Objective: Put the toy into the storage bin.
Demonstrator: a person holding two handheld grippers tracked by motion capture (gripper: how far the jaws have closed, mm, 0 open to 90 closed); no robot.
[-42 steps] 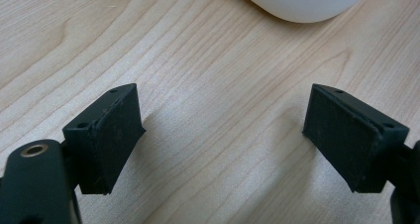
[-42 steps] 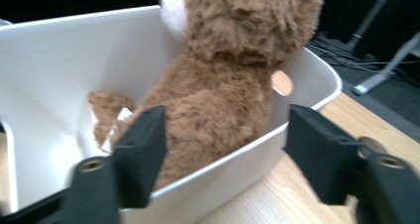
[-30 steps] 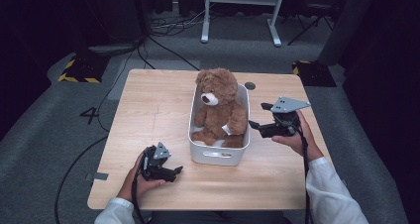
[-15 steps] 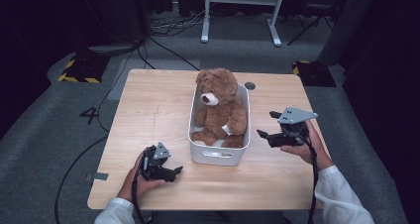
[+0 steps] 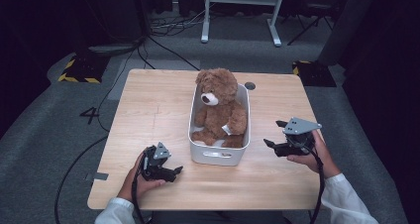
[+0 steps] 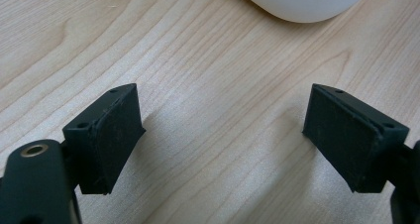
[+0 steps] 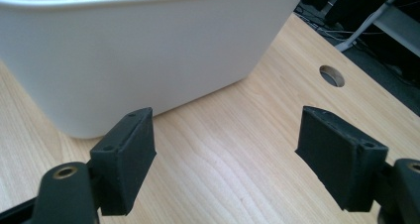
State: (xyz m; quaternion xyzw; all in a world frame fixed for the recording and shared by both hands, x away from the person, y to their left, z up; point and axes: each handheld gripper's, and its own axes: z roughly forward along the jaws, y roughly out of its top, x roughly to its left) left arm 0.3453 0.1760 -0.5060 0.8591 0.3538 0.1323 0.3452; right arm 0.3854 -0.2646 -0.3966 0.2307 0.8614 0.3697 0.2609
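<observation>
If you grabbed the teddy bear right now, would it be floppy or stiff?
Probably floppy: the teddy bear looks plush and slumps against the white bin. Likely light for its size. Its fur should squash under the pads rather than slip.

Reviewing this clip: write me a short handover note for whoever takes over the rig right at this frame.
Left gripper: open, empty, low over the table left of the bin.
Right gripper: open, empty, right of the bin, jaws pointing at its side wall.
Teddy bear: sitting upright inside the white bin, mid-table.
Done: bear is in the bin; neither gripper touches it.
Left: probably nothing but parking the grippers; if the bin must move, grip its walls.
</observation>
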